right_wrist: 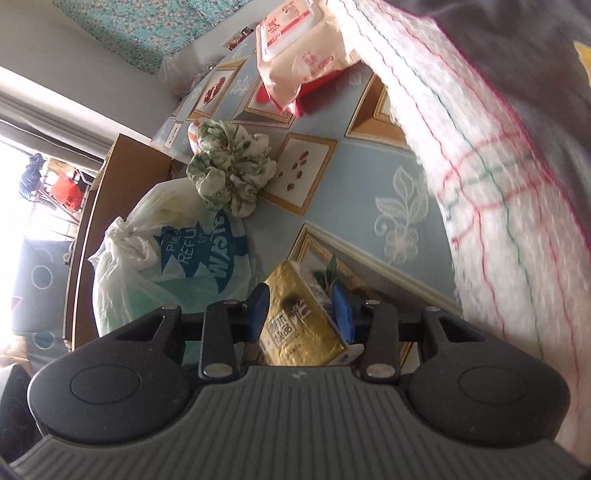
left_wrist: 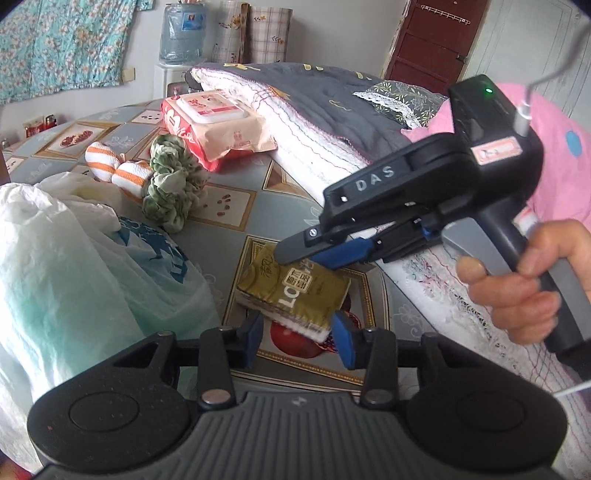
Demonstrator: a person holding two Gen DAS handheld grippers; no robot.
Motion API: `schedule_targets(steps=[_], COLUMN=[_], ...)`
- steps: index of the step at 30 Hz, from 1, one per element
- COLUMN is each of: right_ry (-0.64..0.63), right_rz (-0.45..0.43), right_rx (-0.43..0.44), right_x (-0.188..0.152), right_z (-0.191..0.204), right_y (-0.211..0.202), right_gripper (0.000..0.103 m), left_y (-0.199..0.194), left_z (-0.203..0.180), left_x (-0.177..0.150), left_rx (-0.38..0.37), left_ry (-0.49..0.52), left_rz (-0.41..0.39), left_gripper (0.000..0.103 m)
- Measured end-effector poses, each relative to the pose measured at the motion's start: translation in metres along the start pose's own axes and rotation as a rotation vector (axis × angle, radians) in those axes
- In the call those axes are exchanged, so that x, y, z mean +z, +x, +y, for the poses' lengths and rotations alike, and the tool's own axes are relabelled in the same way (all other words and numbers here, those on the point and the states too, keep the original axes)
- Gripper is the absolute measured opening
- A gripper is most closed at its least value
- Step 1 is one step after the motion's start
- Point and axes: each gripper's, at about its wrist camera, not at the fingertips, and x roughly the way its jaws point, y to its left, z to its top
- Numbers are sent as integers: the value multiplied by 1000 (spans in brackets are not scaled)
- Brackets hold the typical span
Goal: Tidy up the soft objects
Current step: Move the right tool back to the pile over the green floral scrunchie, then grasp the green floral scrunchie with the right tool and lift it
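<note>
A gold tissue pack (left_wrist: 291, 291) lies on the patterned tablecloth (left_wrist: 229, 225). In the left wrist view my left gripper (left_wrist: 299, 332) has its blue pads against the pack's near end. My right gripper (left_wrist: 295, 254), held by a hand (left_wrist: 524, 288), reaches in from the right onto the pack's far end. In the right wrist view the tissue pack (right_wrist: 299, 325) sits tilted between the blue pads of the right gripper (right_wrist: 301, 314), touching both. A green ruffled cloth bundle (left_wrist: 170, 184) (right_wrist: 232, 173) and two orange-and-white striped rolls (left_wrist: 118, 166) lie further back.
A tied white plastic bag (left_wrist: 74, 251) (right_wrist: 177, 258) fills the left side. A pink wet-wipes pack (left_wrist: 218, 125) (right_wrist: 303, 55) leans on folded bedding (left_wrist: 314, 140) (right_wrist: 498, 184) at the right. A pink blanket (left_wrist: 561, 166) lies beyond. A water bottle (left_wrist: 183, 33) stands at the back.
</note>
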Motion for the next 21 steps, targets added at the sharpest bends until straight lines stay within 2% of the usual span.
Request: schedule_targets(steps=[2, 6, 10, 13, 17, 21], right_ry=[33, 41, -20, -48, -118, -178], right_rz=[23, 59, -12, -43, -55, -48], right_rx=[28, 70, 8, 21, 35, 30], right_x=[-6, -13, -1, 20, 52, 82], right_z=[-2, -1, 7, 18, 46, 69], right_y=[0, 1, -13, -16, 1, 36], right_gripper=[38, 38, 41, 43, 52, 58], left_y=[2, 8, 14, 15, 15, 12], left_z=[0, -6, -7, -5, 1, 9], left_x=[2, 3, 4, 3, 1, 1], left_rx=[3, 15, 39, 47, 46, 36], left_ry=[-8, 11, 20, 15, 6, -3], left_rz=[12, 25, 40, 36, 28, 21], left_gripper=[61, 70, 70, 70, 69, 68])
